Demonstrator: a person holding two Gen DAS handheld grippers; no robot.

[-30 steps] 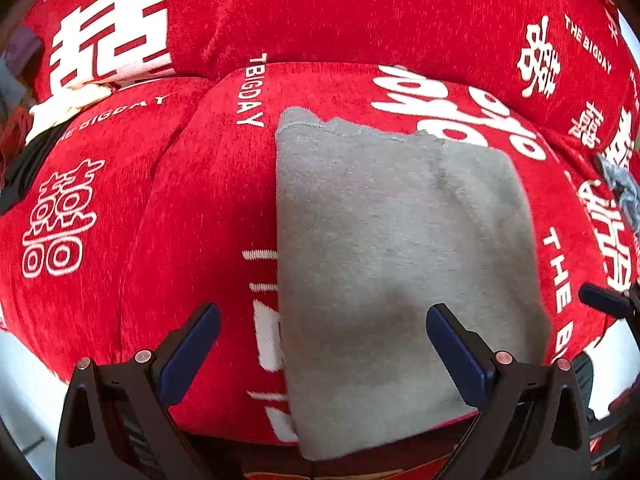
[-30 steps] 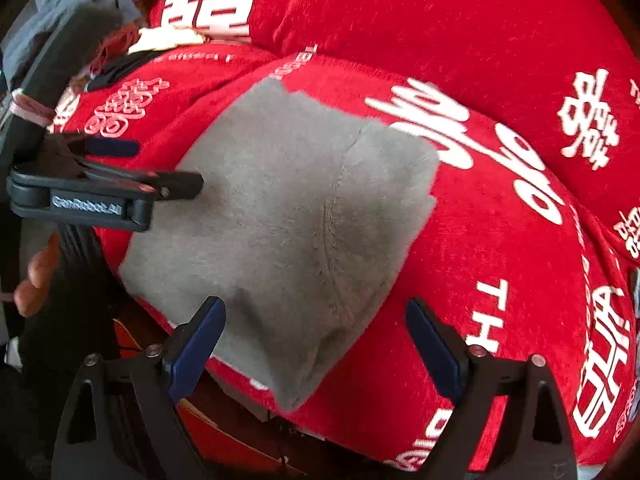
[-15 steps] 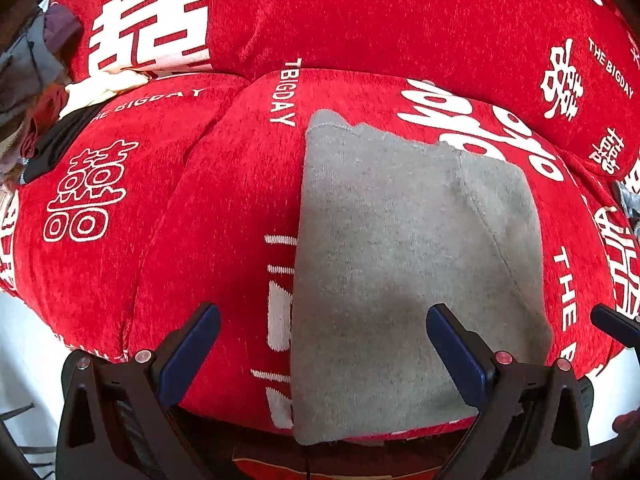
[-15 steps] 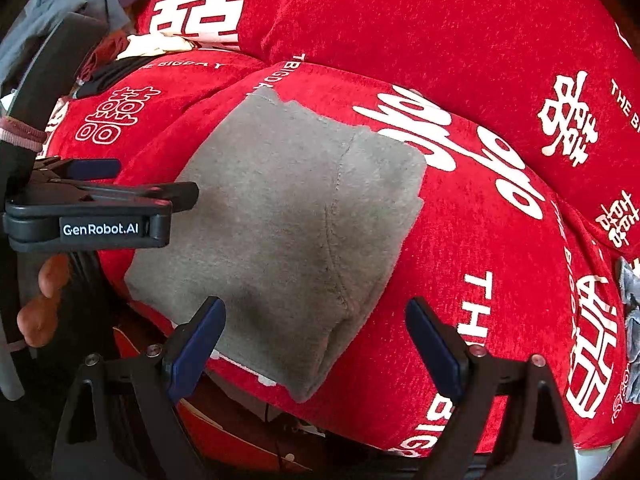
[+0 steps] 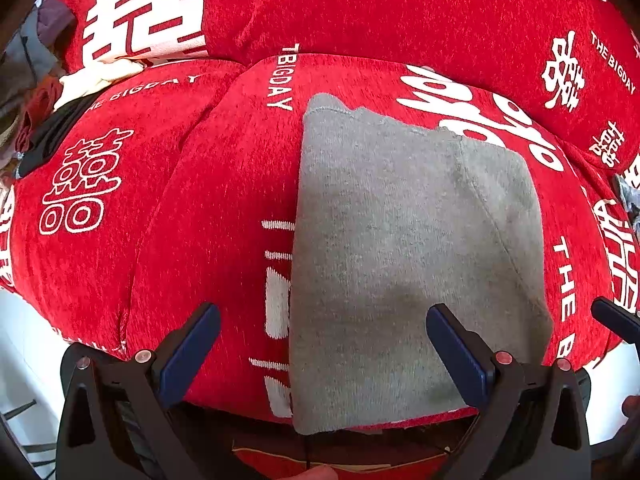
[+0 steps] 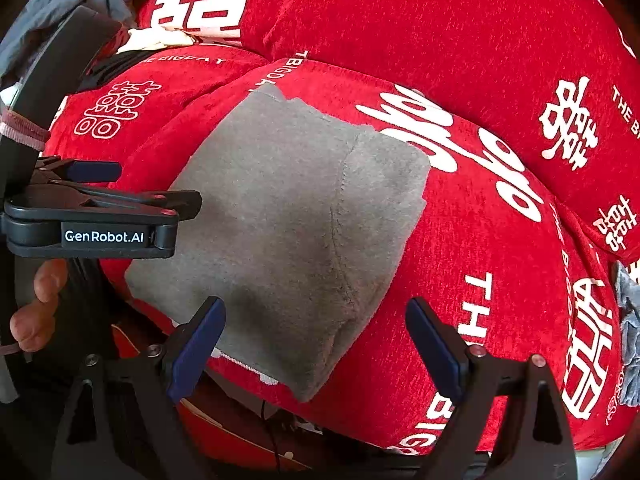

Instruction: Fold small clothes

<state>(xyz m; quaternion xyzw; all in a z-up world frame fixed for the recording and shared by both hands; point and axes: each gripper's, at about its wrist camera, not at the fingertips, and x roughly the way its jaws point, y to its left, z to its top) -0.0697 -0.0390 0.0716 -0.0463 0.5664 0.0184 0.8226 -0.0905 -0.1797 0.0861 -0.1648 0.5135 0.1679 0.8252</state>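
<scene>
Both black two-finger grippers with blue pads hover low over the front edge of the red white-lettered sofa seat cushion (image 5: pixel 224 184), left gripper (image 5: pixel 323 344) and right gripper (image 6: pixel 316 338) each with jaws spread wide and empty. The folded grey knit garment (image 5: pixel 384 248) lies flat on that cushion, untouched.
</scene>
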